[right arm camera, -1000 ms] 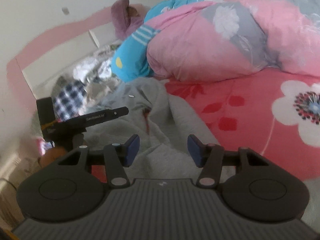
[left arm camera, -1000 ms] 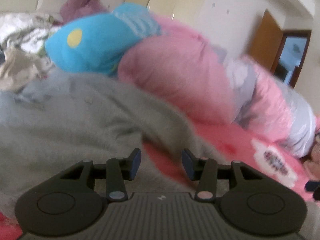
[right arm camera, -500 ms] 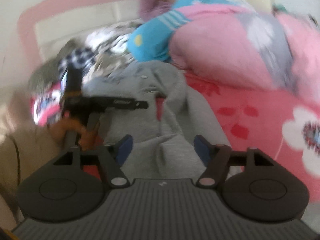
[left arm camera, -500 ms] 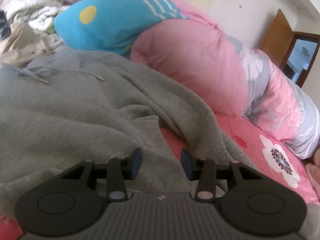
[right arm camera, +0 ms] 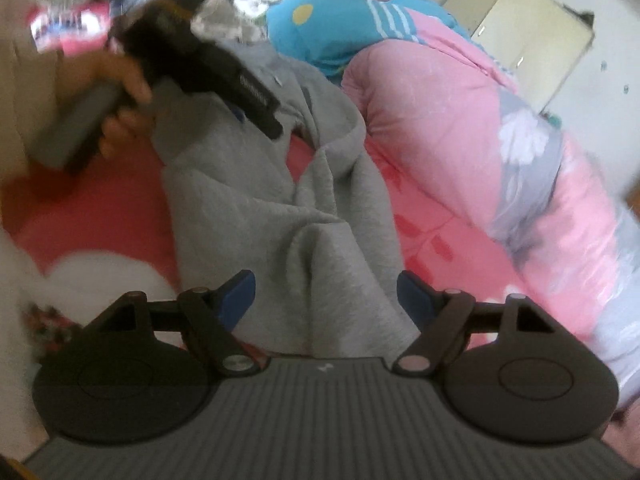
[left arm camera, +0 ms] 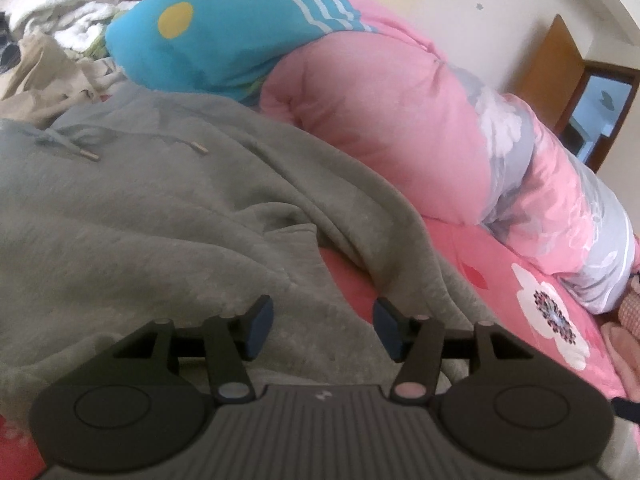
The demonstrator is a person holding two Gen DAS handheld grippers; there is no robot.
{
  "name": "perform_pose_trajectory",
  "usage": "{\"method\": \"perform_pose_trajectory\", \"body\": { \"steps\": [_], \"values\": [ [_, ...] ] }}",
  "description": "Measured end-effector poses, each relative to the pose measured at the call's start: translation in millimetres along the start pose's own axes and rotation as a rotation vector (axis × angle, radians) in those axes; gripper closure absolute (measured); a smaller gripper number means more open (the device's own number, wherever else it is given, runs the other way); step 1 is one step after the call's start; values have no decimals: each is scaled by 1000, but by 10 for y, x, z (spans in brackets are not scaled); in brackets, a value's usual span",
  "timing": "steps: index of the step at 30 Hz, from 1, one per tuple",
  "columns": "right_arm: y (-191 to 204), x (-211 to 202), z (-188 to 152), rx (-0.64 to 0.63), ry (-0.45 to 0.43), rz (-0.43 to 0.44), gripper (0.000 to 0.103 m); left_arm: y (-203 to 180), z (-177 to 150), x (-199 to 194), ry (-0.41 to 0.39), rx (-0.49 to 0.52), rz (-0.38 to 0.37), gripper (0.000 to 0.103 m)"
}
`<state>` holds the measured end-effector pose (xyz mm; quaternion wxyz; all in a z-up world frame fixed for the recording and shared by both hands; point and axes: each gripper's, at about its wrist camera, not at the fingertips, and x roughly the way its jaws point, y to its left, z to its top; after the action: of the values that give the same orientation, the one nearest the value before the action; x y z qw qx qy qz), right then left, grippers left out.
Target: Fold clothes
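Observation:
A grey hoodie (left arm camera: 168, 208) lies crumpled on the red flowered bedsheet (left arm camera: 472, 276), its drawstrings (left arm camera: 84, 152) towards the far left. My left gripper (left arm camera: 323, 328) hovers low over its near edge. Its jaws are opening, with grey cloth below and between them, and the pads (left arm camera: 260, 326) are not pressing. In the right wrist view a raised fold of the hoodie (right arm camera: 320, 256) runs between the fingers of my right gripper (right arm camera: 326, 298). These jaws are opening wide and do not pinch the cloth. A hand (right arm camera: 120, 92) holds the left gripper (right arm camera: 264, 118) over the hoodie's far part.
A rolled pink and grey quilt (left arm camera: 420, 128) (right arm camera: 480, 128) lies along the far side of the bed. A blue pillow with a yellow dot (left arm camera: 208, 44) leans on it. Loose clothes (left arm camera: 52, 40) are piled at the head. A wooden door (left arm camera: 560, 76) stands at the far right.
The right gripper rolled and came in low over the hoodie's near fold, its jaws spreading wider. The left gripper stayed over the hoodie's edge and its jaws widened a little.

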<state>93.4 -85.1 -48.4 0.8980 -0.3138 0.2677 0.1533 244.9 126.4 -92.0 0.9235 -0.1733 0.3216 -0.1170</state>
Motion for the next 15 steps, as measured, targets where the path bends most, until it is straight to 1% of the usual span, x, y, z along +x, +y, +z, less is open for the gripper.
{"method": "perform_pose_trajectory", "body": {
  "steps": [1, 2, 3, 4, 5, 6, 8, 9, 11, 12, 13, 14, 15],
  "values": [
    [-4, 61, -4, -10, 13, -9, 29, 5, 2, -4, -1, -1, 3, 46],
    [-29, 123, -21, -8, 29, -13, 40, 9, 4, -9, -3, -1, 6, 46],
    [-77, 195, -40, 12, 65, -15, 52, 8, 5, -14, -6, 4, 14, 46],
    [-130, 212, -51, 53, 83, 0, 73, 14, 9, -18, -7, 4, 20, 46],
    [-198, 178, -57, 114, 72, 31, 89, 21, 12, -21, -8, 4, 25, 46],
    [-255, 103, -56, 174, 47, 50, 90, 27, 16, -24, -9, 4, 30, 46],
    [-361, -69, -74, 279, -1, 74, 95, 56, 28, -30, -14, -10, 36, 46],
    [-430, -147, -112, 350, -17, 106, 95, 61, 28, -30, -14, -12, 39, 46],
    [-539, -300, -221, 482, -50, 189, 96, 67, 26, -30, -13, -16, 46, 46],
    [-567, -413, -279, 520, -89, 235, 96, 62, 23, -33, -13, -12, 51, 46],
    [-594, -528, -338, 556, -130, 281, 98, 57, 22, -38, -14, -8, 54, 46],
    [-613, -631, -380, 590, -187, 342, 102, 55, 22, -42, -15, -7, 54, 46],
    [-631, -733, -422, 623, -244, 405, 103, 55, 21, -45, -16, -7, 55, 46]
  ]
}}
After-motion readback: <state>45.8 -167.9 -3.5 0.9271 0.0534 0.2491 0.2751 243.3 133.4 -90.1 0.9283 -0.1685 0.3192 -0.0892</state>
